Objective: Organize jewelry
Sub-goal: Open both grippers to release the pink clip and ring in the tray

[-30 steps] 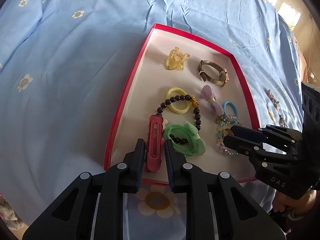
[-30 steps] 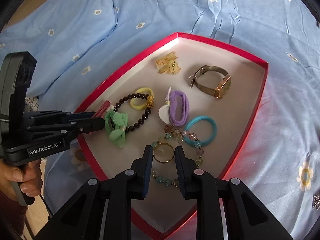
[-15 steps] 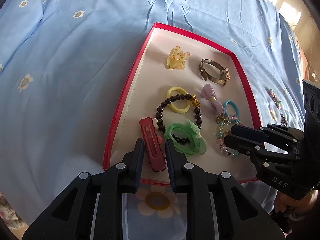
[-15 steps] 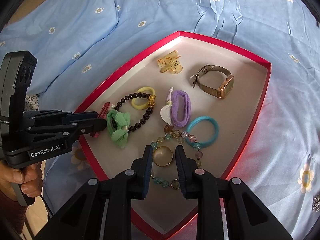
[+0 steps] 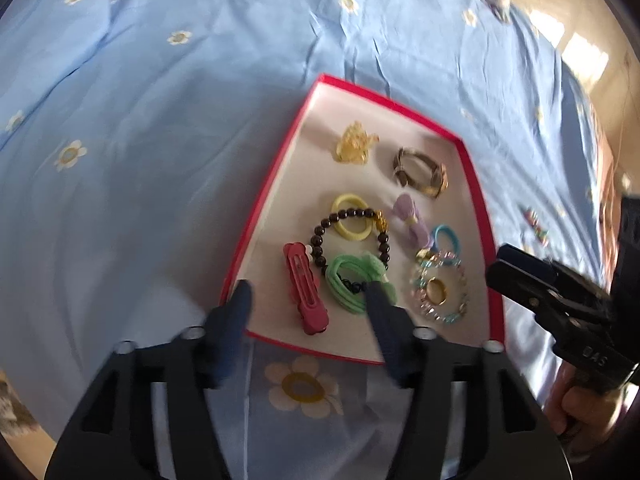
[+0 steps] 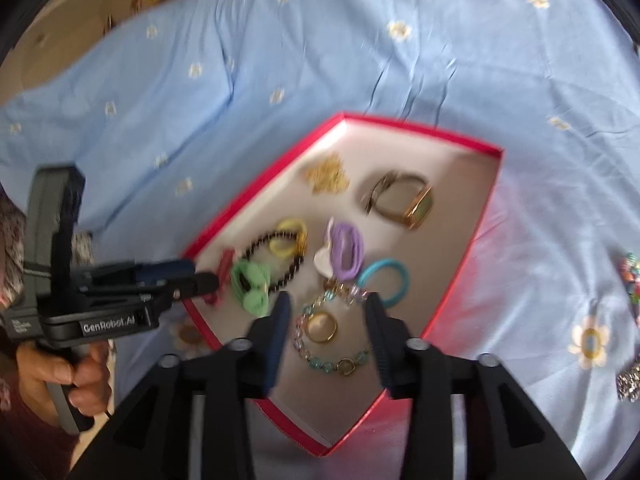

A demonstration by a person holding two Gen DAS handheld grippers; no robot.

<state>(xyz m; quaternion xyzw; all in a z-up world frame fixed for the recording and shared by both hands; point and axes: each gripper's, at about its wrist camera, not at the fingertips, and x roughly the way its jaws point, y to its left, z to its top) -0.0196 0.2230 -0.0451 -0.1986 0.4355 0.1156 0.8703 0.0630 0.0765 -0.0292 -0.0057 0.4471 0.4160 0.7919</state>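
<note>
A red-rimmed tray [image 5: 256, 220] [image 6: 486, 224] lies on the blue sheet. My left gripper [image 5: 310, 300] is open above the tray's near edge; the red hair clip [image 5: 306, 294] lies free in the tray between its fingers. My right gripper [image 6: 328, 306] is open; the gold ring [image 6: 321, 327] [image 5: 435, 291] lies free inside the pastel bead bracelet [image 6: 332, 354]. The tray also holds a green scrunchie [image 5: 352, 282], black bead bracelet [image 5: 348, 216], yellow tie [image 5: 352, 222], purple tie [image 6: 346, 250], blue tie [image 6: 384, 280], watch [image 6: 404, 200] and yellow claw clip [image 5: 354, 146].
The blue flowered bedsheet [image 5: 140, 140] surrounds the tray. More small jewelry lies on the sheet at the right [image 6: 630, 276], with a sparkly piece below it [image 6: 630, 380]. A wooden floor shows at the top left in the right wrist view [image 6: 80, 0].
Both grippers have opened and pulled back and up from the tray. The red hair clip and the gold ring were let go and now lie in the tray.
</note>
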